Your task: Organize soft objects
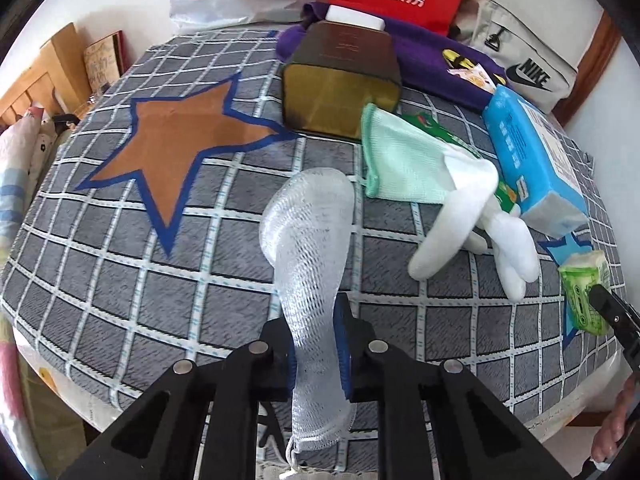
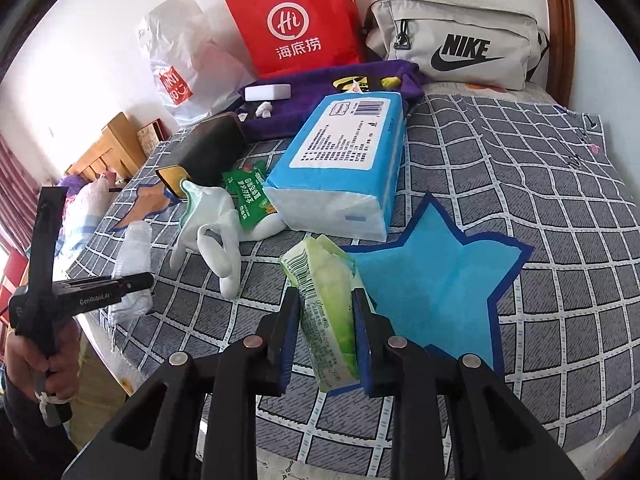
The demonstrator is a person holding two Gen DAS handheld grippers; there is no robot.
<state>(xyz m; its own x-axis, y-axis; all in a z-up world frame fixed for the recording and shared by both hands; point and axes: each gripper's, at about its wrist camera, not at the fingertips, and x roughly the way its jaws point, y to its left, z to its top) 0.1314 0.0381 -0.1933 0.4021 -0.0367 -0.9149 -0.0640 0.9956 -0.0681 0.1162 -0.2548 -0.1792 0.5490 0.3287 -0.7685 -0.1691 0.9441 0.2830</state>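
Our left hand-held gripper (image 1: 316, 344) is clenched on the white mesh sleeve (image 1: 308, 240), which reaches from the bed's (image 1: 120, 280) near edge toward its middle. Further right, our right hand-held gripper (image 2: 326, 320) grasps the green tissue pack (image 2: 324, 296) beside the blue star (image 2: 436, 276).
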